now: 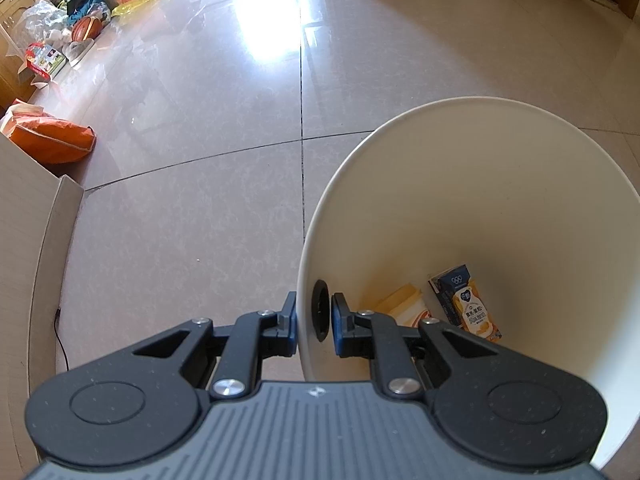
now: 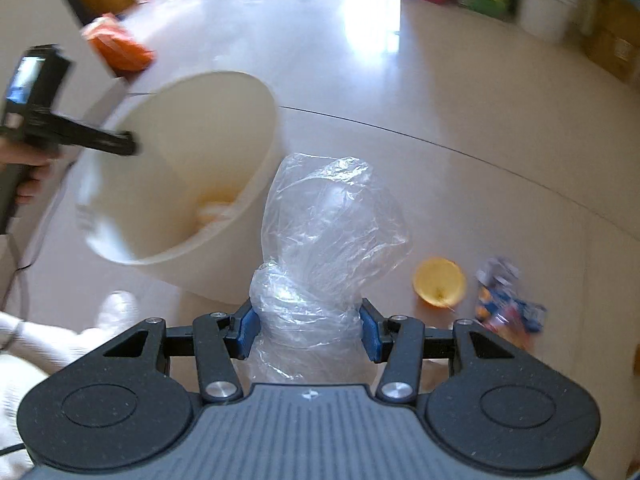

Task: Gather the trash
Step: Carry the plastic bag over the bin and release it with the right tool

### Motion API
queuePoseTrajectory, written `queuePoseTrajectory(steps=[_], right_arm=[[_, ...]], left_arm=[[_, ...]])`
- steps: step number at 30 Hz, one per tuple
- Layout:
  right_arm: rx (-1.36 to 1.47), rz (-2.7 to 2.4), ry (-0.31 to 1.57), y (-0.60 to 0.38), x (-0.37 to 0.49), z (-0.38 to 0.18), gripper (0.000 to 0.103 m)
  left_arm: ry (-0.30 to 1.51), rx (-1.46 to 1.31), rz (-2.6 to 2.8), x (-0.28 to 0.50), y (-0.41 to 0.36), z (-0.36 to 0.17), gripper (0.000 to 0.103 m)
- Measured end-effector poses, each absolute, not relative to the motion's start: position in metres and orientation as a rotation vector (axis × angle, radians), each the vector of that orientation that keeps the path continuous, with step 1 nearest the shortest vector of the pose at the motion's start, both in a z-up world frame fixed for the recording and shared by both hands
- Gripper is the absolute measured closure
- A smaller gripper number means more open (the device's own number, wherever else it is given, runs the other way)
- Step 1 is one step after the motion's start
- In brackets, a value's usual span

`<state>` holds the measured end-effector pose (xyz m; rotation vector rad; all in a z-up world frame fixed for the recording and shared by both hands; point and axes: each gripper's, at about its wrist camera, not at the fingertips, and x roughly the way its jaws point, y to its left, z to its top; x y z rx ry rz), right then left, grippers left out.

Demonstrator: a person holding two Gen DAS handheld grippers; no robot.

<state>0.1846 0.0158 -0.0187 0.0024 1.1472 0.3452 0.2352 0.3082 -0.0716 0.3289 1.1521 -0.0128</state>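
My left gripper (image 1: 314,318) is shut on the rim of a cream plastic bin (image 1: 500,200), one finger outside the wall and one inside. On the bin's bottom lie a blue and orange drink carton (image 1: 466,304) and a yellow and white wrapper (image 1: 408,306). In the right wrist view the same bin (image 2: 192,152) stands tilted at the left, with the left gripper (image 2: 120,144) and a hand at its rim. My right gripper (image 2: 310,330) is shut on a crumpled clear plastic bag (image 2: 324,232), held above the floor to the right of the bin.
On the tiled floor to the right lie an orange half-peel (image 2: 440,282) and a blue crumpled wrapper (image 2: 506,300). An orange bag (image 1: 52,140) lies by a cardboard box (image 1: 28,240) at the left. Boxes and clutter line the far wall. A white sleeve (image 2: 52,340) shows lower left.
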Motion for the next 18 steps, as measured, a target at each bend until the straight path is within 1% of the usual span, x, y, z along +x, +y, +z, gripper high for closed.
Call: queuePoseTrajectory(steps=[9,15,16,17,18], right_arm=[[-0.06,0.506,1.06,0.077,0.223,0.023,0.048],[-0.084,0.552,0.994,0.118,0.248,0.03,0.047],[-0.083,0.551,0.99,0.122,0.252,0.029,0.044],[-0.086,0.553,0.983,0.124,0.254,0.029,0.032],[-0.091,0.551,0.976,0.126,0.255,0.031,0.022]], left_arm=[[1.154,0.321,-0.013,0.236,0.311,-0.072,0.089],[1.156,0.317,-0.015,0.236,0.312,-0.071,0.089],[1.156,0.315,-0.014,0.236,0.312,-0.071,0.089],[1.157,0.313,-0.015,0.236,0.312,-0.071,0.089],[1.157,0.31,-0.015,0.237,0.312,-0.071,0.089]])
